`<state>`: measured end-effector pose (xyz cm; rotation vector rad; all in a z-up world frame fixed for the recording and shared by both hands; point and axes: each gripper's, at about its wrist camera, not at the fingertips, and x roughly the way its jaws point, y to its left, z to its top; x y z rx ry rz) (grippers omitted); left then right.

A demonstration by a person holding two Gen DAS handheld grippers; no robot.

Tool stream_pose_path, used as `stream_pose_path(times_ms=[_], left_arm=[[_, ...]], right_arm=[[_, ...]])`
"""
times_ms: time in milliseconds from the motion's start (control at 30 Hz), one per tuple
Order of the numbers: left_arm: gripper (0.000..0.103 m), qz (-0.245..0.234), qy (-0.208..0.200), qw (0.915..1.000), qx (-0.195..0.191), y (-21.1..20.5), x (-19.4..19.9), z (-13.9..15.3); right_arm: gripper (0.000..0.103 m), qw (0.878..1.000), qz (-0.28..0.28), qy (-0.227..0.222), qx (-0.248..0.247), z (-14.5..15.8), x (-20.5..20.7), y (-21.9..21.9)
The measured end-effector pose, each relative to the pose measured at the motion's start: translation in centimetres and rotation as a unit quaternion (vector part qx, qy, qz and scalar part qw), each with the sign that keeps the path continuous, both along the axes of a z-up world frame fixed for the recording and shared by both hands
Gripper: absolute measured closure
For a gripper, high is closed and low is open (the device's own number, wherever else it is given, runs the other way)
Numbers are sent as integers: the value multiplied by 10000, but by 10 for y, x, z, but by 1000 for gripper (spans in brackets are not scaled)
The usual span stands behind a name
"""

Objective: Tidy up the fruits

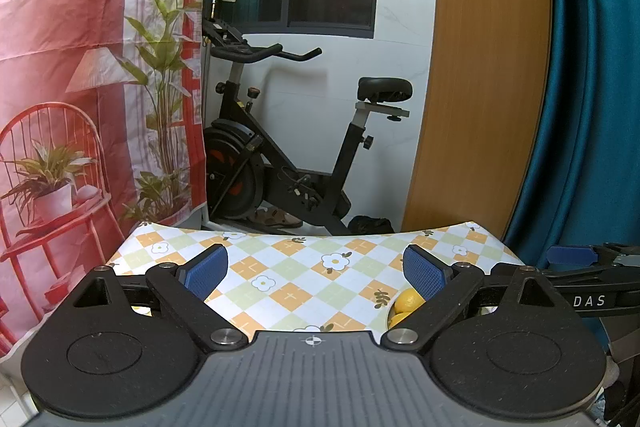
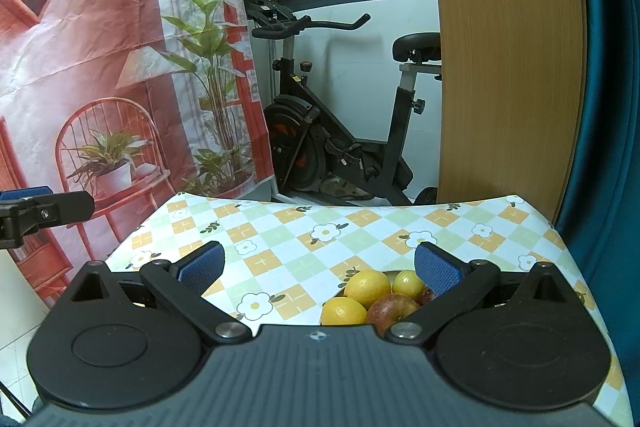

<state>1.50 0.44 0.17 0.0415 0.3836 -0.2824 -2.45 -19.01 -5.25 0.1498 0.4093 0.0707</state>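
Lemons [image 2: 367, 287] and a red apple [image 2: 390, 310] sit piled just inside the right gripper [image 2: 318, 265]'s right finger, untouched. Both the right gripper and the left gripper [image 1: 316, 269] hold their fingers wide apart over the checked tablecloth [image 2: 280, 227].

A table [image 2: 360, 227] carries everything, covered by a cloth [image 1: 296, 279] printed with orange, green and white diamond checks and small white flowers. Near its front right part lies a cluster of fruit: two lemons [image 2: 366, 287], a smaller yellow fruit [image 2: 406, 283] and a red apple [image 2: 390, 311], all touching one another. They seem to sit in a dish whose rim barely shows.
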Motion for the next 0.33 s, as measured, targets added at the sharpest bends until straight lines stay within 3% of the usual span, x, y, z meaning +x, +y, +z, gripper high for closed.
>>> stream_pose_path(times_ms=[333], left_arm=[[7,60,8,10000,-17,1,1,0]], right_arm=[[0,10000,1,-11,-12,2,1,0]])
